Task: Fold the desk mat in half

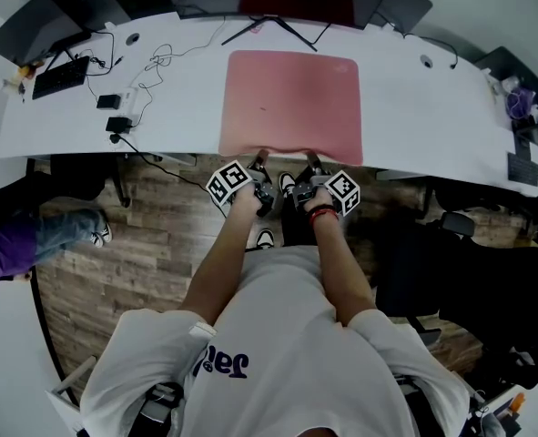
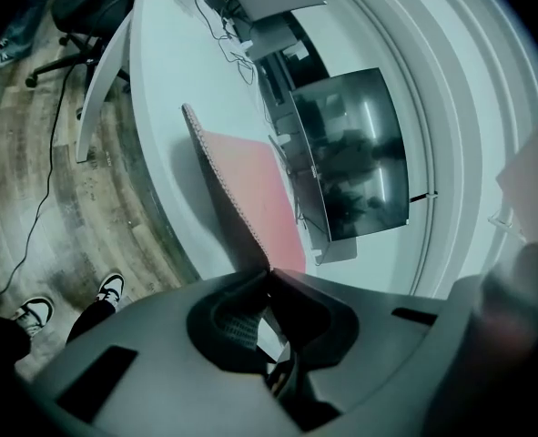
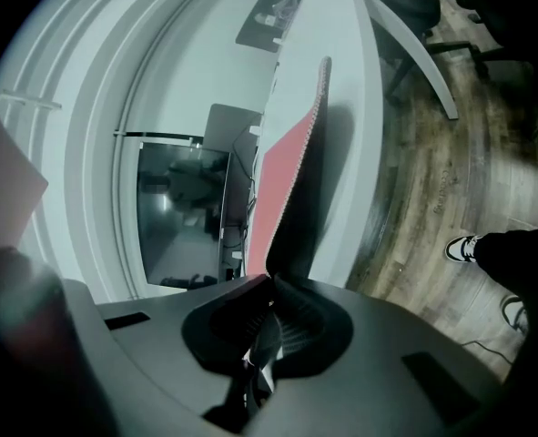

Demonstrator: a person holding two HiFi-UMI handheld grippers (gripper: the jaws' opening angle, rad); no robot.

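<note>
Grippers both clenched on desk mat (image 1: 291, 98): left gripper (image 1: 259, 159) and right gripper (image 1: 310, 160) pinch its near edge, side by side and close together. Mat lies on white desk (image 1: 432, 107) ahead of both jaws, near edge raised slightly at the pinch. Risks, as judged:
- Grips sit near mid-edge, so outer corners to either side may droop and the fold go uneven.
- Thin pinch could slip as the mat drags.
- Carried forward, the edge may catch the monitor stand (image 1: 270, 25) just beyond the far edge.
</note>
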